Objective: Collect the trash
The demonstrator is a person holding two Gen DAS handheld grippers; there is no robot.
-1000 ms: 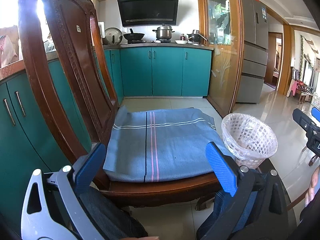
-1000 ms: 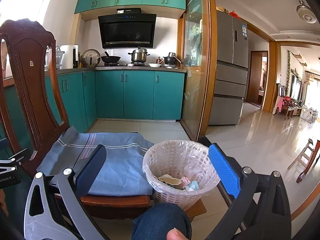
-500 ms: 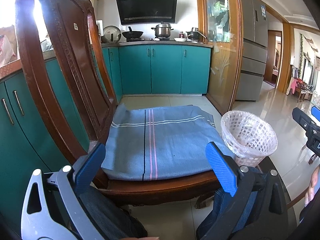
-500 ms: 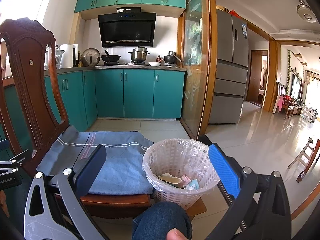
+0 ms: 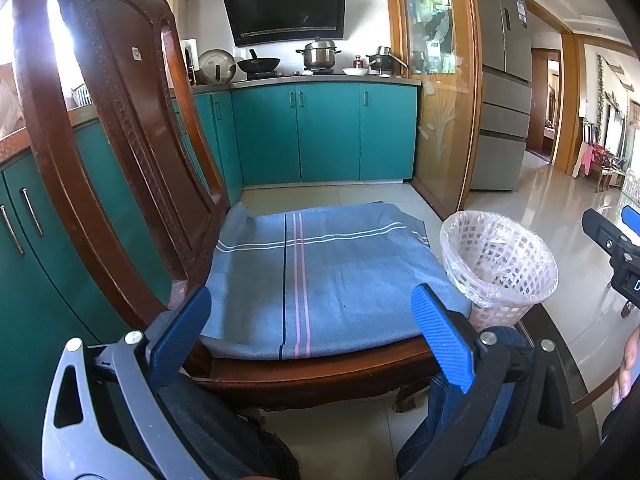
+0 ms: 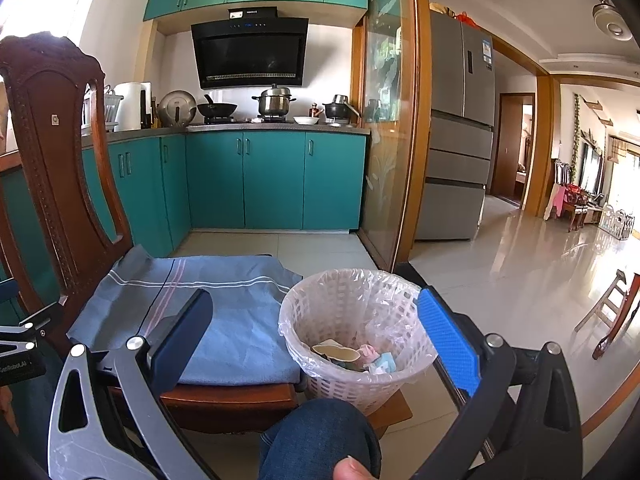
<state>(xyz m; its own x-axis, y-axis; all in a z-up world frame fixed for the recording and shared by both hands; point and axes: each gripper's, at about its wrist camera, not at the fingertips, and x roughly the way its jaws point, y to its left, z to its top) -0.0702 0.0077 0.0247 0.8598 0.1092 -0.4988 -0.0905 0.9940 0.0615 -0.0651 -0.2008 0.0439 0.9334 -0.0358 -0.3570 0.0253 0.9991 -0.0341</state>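
Note:
A white lattice basket lined with a clear bag stands right of a wooden chair; it also shows in the left wrist view. Inside lie a crushed paper cup and pink and pale blue scraps. A blue-grey striped cloth covers the chair seat, with nothing on it. My left gripper is open and empty, in front of the seat's front edge. My right gripper is open and empty, just in front of the basket.
The carved chair back rises at the left. Teal cabinets and a stove with pots line the far wall. A glass partition and a grey fridge stand right. My knee is below the basket.
The left gripper's view has risen and tilted slightly, so the seat and basket sit a little lower. The right gripper has barely moved. Both stay open.

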